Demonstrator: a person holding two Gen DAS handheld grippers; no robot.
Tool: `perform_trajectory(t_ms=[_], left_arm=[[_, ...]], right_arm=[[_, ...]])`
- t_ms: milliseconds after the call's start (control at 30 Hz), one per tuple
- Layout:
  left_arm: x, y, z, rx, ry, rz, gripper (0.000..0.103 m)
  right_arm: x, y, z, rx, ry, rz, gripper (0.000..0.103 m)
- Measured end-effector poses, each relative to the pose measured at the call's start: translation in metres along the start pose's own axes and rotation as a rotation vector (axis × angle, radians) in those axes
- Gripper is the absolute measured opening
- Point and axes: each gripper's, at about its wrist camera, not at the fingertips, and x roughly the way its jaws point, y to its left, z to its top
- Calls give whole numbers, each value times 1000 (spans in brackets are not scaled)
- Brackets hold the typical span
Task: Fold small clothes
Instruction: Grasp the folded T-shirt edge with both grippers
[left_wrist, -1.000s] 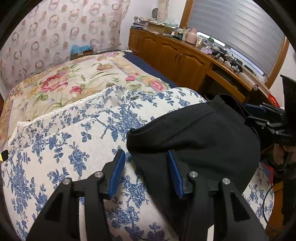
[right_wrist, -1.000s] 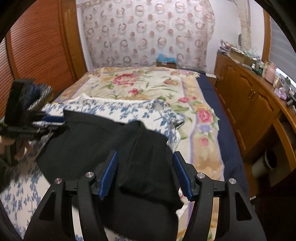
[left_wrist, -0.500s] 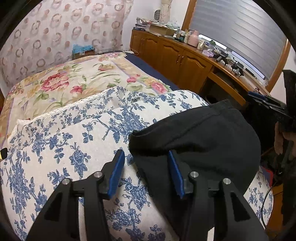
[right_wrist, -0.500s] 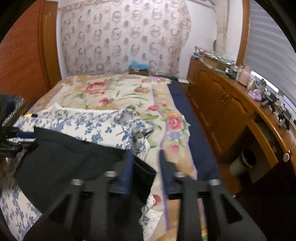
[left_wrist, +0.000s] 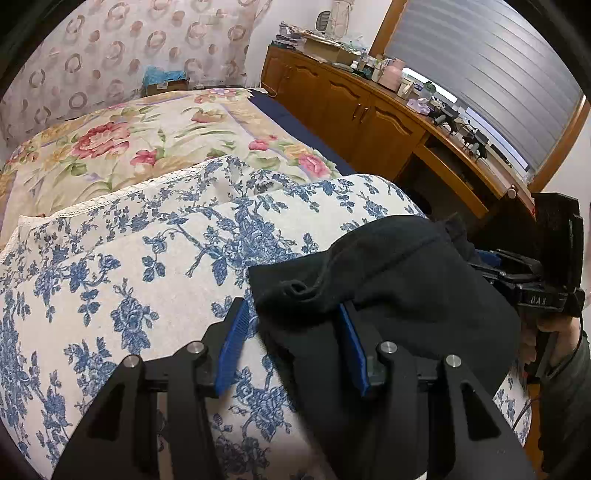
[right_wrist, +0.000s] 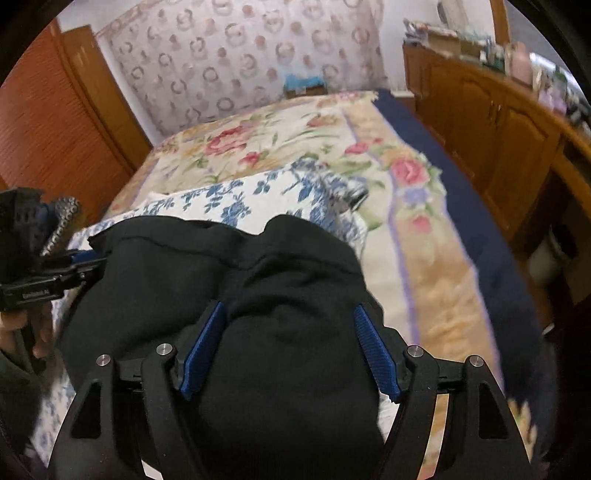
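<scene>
A black garment (left_wrist: 413, 280) lies bunched on a white quilt with blue flowers (left_wrist: 147, 266). My left gripper (left_wrist: 291, 308) stands half open at the garment's near-left corner. That corner lies between the jaws against the right pad (left_wrist: 352, 347), and the left pad is clear of it. My right gripper (right_wrist: 289, 308) is over the garment's (right_wrist: 280, 354) right end, its jaws opening wide with black cloth bulging between them, not pinched. Each view also shows the other gripper: the right gripper (left_wrist: 528, 280) and the left gripper (right_wrist: 48, 284), each in a hand.
The quilt lies on a bed with a pink-flowered spread (left_wrist: 147, 140) and a dark blue edge (right_wrist: 480, 221) on the right. Wooden cabinets (left_wrist: 362, 110) with a cluttered top run along the right side. A wooden door (right_wrist: 55, 122) stands at the left.
The right gripper narrowed, then widened, and came down onto the garment's right end, which now lies heaped between its jaws. The left gripper stayed put at the corner.
</scene>
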Motion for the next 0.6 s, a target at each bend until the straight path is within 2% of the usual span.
perform_trajectory(t_ms=[133, 300, 333, 367, 467, 500, 533, 600], left_arm=[[3, -1, 3, 3, -2, -26, 48], [4, 0, 3, -12, -17, -74, 36], [4, 0, 3, -13, -18, -80, 32], [3, -1, 3, -13, -20, -83, 30], [1, -4, 2, -10, -25, -98, 20], [-1, -5, 2, -7, -29, -99, 18], [-3, -5, 2, -5, -35, -106, 11], [-10, -8, 2, 2, -48, -122, 8]], right_arm=[[-3, 6, -1, -17, -1, 0, 69], [-6, 11, -5, -53, -19, -27, 60], [-8, 13, -6, -66, -28, -34, 55], [-7, 14, -4, -82, -35, -31, 40], [-8, 26, -6, -123, -33, -41, 29], [-8, 25, -7, -121, -32, -35, 29], [-8, 24, -7, -116, -32, -24, 26], [-11, 22, -8, -107, -49, 20, 21]])
